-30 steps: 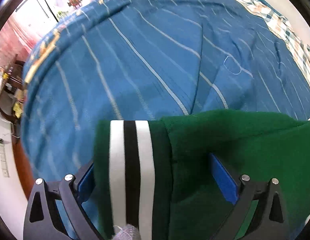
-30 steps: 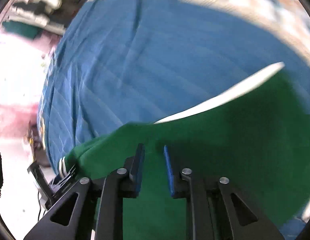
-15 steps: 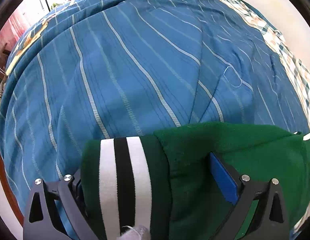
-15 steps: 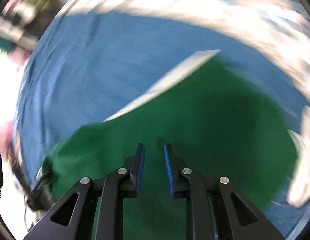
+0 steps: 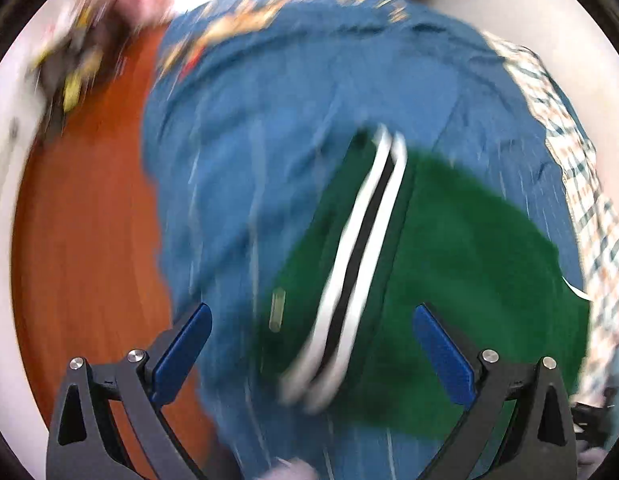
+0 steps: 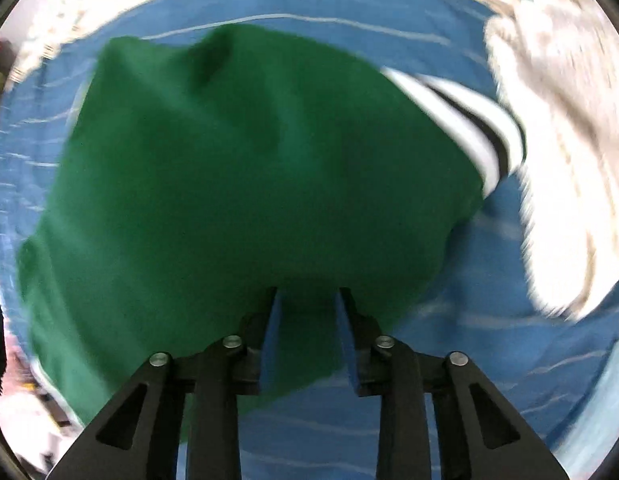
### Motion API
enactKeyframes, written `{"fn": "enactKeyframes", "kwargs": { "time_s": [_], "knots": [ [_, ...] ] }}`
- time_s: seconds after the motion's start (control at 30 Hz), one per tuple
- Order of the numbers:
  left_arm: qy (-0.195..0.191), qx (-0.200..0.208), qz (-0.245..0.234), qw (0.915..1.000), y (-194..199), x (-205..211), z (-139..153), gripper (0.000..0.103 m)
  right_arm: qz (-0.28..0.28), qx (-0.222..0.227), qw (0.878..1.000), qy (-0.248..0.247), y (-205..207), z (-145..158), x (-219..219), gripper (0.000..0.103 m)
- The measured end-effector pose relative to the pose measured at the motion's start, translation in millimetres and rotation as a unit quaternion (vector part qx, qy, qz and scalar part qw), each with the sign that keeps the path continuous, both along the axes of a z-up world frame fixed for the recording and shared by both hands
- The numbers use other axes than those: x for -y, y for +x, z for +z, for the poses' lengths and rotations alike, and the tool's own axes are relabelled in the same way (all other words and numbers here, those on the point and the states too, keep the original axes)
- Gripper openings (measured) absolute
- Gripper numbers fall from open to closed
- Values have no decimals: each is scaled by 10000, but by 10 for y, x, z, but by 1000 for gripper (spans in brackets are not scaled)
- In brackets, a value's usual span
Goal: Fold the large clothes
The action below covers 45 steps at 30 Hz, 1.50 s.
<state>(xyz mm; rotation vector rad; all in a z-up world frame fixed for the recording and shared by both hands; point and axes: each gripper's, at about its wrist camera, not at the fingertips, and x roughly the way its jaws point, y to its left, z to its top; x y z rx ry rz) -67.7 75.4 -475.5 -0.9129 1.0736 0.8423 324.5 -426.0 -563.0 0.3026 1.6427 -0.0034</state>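
A green garment [image 5: 461,264] with a white-and-black striped band [image 5: 361,252] lies on the blue striped bedspread [image 5: 269,128]. My left gripper [image 5: 313,332] hangs above it, open wide and holding nothing. The band shows between its fingers, further down. In the right wrist view the green garment [image 6: 249,160] is spread wide, with its striped band [image 6: 469,120] at the upper right. My right gripper [image 6: 307,320] points down at the garment's near edge. Its jaws are opening, and green cloth shows in the gap between the pads. Both views are blurred.
Orange-brown wooden floor [image 5: 81,240] lies left of the bed, with blurred clutter [image 5: 69,68] beyond it. A plaid sheet [image 5: 581,184] borders the bedspread on the right. A pale fluffy cloth [image 6: 557,160] lies on the bedspread [image 6: 489,360] right of the garment.
My left gripper has let go of the striped band and pulled up and away, so the floor now shows. My right gripper has swung across with the green cloth, and its jaws stand wider.
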Motion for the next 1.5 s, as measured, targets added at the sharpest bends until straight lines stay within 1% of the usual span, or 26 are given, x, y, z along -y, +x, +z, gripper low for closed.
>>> {"fn": "enactKeyframes", "kwargs": {
  "time_s": [0.07, 0.1, 0.17, 0.2, 0.27, 0.3, 0.33, 0.37, 0.4, 0.43, 0.5, 0.53, 0.6, 0.7, 0.77, 0.87, 0.9, 0.97, 1.03, 1.07, 1.13, 1.2, 1.23, 1.3, 1.4, 1.5],
  "knots": [
    [-783, 333, 424, 9955, -204, 219, -196, 103, -99, 128, 9997, 207, -144, 75, 25, 31],
    [-1170, 563, 595, 9897, -244, 322, -322, 102, -144, 159, 9994, 265, -200, 88, 22, 31],
    [-1608, 1056, 913, 9771, -223, 460, -542, 102, -241, 139, 9987, 435, -319, 97, 57, 31],
    [-1677, 1307, 1034, 9716, -184, 495, -628, 102, -250, 131, 9983, 506, -375, 98, 89, 31],
    [-1450, 1447, 1218, 9712, -73, 485, -736, 99, -175, 118, 9984, 526, -462, 97, 91, 31],
    [-1239, 1352, 1288, 9746, -1, 439, -779, 83, -137, 113, 9984, 529, -510, 93, 72, 31],
    [-1006, 1057, 1376, 9797, 42, 386, -799, 67, -85, 88, 9985, 526, -553, 90, 65, 31],
    [-894, 940, 1541, 9795, 56, 316, -827, 65, -69, 74, 9986, 523, -614, 10, 35, 31],
    [-848, 999, 1723, 9763, 51, 247, -838, 56, -51, 50, 9985, 542, -547, -72, -13, 31],
    [-719, 1016, 1764, 9764, 72, 199, -806, 42, -29, 17, 9984, 572, -605, -80, -26, 31],
    [-359, 967, 1468, 9838, 206, 120, -660, 32, 10, -5, 9978, 666, -684, -76, -35, 31],
    [-121, 960, 1262, 9873, 284, 76, -550, 30, 50, -14, 9976, 697, -728, -58, -47, 31],
    [165, 1127, 957, 9889, 358, -51, -367, 29, 123, -22, 9969, 773, -783, -24, -100, 31],
    [240, 1430, 660, 9872, 518, -388, -250, 29, 312, -12, 9949, 962, -842, 44, -252, 31],
    [207, 1541, 497, 9866, 611, -567, -304, 29, 481, 103, 9921, 1155, -845, 136, -470, 31],
    [87, 1463, 271, 9888, 717, -712, -489, 31, 801, 284, 9842, 1553, -748, 237, -854, 31],
    [33, 1368, 259, 9903, 727, -731, -558, 40, 899, 321, 9816, 1653, -713, 263, -974, 31],
    [-129, 1413, 312, 9894, 681, -710, -680, 48, 1101, 324, 9766, 1819, -632, 234, -1271, 31],
    [-328, 1559, 398, 9864, 729, -686, -811, 64, 1317, 299, 9760, 1709, -535, 116, -1612, 32],
    [-394, 1631, 436, 9849, 749, -692, -870, 67, 1479, 299, 9763, 1552, -505, 25, -1789, 35],
    [-293, 1638, 440, 9851, 850, -713, -911, 72, 1774, 218, 9772, 1148, -445, -101, -2022, 36],
    [-155, 1507, 448, 9874, 973, -748, -885, 72, 1869, 94, 9763, 1088, -424, -126, -2045, 36],
    [-53, 1450, 492, 9882, 1028, -755, -844, 60, 1872, 29, 9752, 1182, -417, -103, -2008, 36],
    [181, 1297, 437, 9904, 1159, -796, -729, 33, 2032, 11, 9696, 1366, -446, -56, -1946, 36],
    [524, 1316, 302, 9895, 1254, -850, -449, 27, 2061, -139, 9630, 1732, -478, 32, -1905, 35],
    [988, 1506, 30, 9836, 1256, -945, -30, 26, 1765, -106, 9656, 1905, -550, 199, -1639, 35]
  ]
}}
